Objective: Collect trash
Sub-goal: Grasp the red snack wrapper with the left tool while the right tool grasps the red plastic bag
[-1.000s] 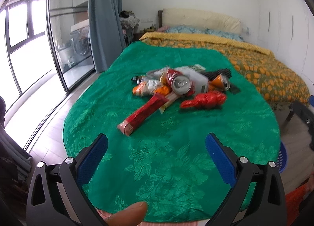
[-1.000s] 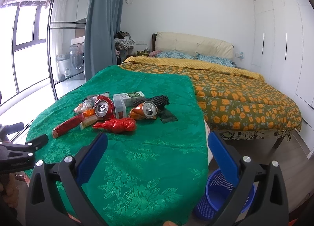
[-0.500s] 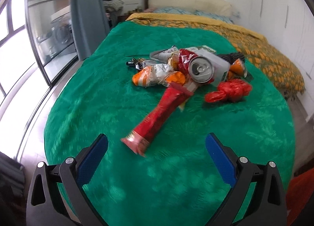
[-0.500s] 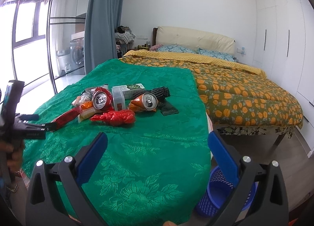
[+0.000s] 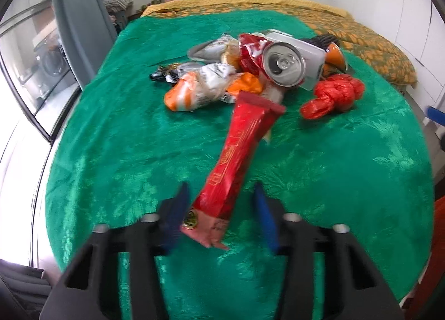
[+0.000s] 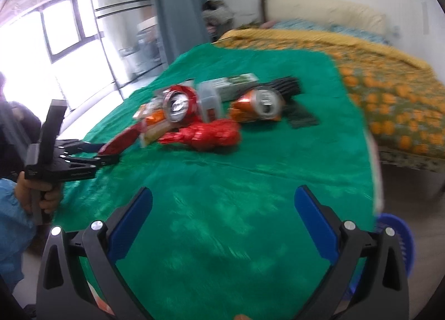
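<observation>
A heap of trash lies on the green cloth (image 5: 111,139): a long red wrapper (image 5: 244,147), a red can (image 5: 282,64), an orange can (image 5: 336,56), a crumpled red bag (image 5: 333,94) and an orange-and-white snack bag (image 5: 200,89). My left gripper (image 5: 219,208) straddles the near end of the long red wrapper and its jaws are closing. The left pad is at the wrapper's edge, while a gap shows at the right pad. My right gripper (image 6: 222,195) hangs open over bare cloth in front of the heap, holding nothing. In the right wrist view, the left gripper (image 6: 91,153) is at the wrapper's tip (image 6: 119,142).
A blue basket (image 6: 400,236) stands on the floor beyond the cloth's right edge. A bed with an orange-patterned cover (image 6: 389,92) runs behind and to the right. Glass doors and a grey curtain (image 5: 78,14) are at the left. A white box (image 5: 308,53) and black pieces sit in the heap.
My left gripper came forward and down onto the near end of the red wrapper, and its jaws narrowed from wide open. The right gripper dipped and swung left; its view is blurred.
</observation>
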### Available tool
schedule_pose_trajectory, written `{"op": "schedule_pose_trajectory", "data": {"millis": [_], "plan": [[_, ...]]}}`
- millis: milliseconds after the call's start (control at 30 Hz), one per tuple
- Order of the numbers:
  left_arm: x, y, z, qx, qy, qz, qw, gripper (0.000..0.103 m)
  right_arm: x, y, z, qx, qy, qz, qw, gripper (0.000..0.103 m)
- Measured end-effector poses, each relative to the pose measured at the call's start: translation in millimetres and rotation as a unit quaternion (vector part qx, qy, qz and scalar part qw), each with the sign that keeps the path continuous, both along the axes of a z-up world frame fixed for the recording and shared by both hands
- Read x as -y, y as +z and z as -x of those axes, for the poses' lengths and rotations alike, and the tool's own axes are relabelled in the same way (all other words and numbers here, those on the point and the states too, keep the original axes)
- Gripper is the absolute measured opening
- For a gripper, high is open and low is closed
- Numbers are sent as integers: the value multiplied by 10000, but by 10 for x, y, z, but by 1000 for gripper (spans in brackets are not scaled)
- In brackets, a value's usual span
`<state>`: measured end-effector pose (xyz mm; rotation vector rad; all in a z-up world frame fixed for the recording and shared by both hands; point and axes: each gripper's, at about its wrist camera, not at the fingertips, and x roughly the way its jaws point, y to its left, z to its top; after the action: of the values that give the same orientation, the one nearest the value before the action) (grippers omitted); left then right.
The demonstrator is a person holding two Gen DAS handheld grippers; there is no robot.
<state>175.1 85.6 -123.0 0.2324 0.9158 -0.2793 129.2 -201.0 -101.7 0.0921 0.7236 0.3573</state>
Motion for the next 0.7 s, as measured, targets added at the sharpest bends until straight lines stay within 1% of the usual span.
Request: {"op": "schedule_pose_trajectory", "data": {"millis": [100,200,267,300,400,433,467,500,533,567,600,667,700], "plan": [[31,22,63,-109,64,135,9998,26,-62,-28,-260,-158,286,-83,9994,98],[53,88,197,-495,231,509,9972,26,-154,-23,-559,-246,551,6,9982,98],[90,126,286,-718,236,697,9947,26,-202,-25,-754,-356,736,-66,9966,98],[133,142,338,-784,224,713,9941,26,-230,-36,-849,-417,793,-96,9959,98],[224,133,441,-701,179,583,9957,28,-304,-110,-1190,-672,854,-139,9940,98],[242,127,451,-659,175,519,9963,31,-316,-145,-1301,-769,855,-183,9932,98],[269,117,451,-615,185,410,9971,39,-332,-186,-1397,-864,866,-249,9922,97],[258,101,464,-587,192,350,9975,43,-342,-219,-1453,-926,879,-308,9913,88],[268,84,468,-574,189,321,9977,44,-350,-247,-1501,-1037,952,-460,9890,78],[250,71,458,-587,180,332,9976,44,-352,-257,-1512,-1116,991,-541,9873,62],[236,58,446,-597,176,343,9975,45,-350,-260,-1496,-1192,1023,-627,9856,57],[204,56,460,-568,174,356,9976,47,-349,-244,-1399,-1272,1216,-767,9814,54],[171,55,472,-557,178,355,9977,49,-372,-223,-1320,-1309,1336,-753,9795,54]]}}
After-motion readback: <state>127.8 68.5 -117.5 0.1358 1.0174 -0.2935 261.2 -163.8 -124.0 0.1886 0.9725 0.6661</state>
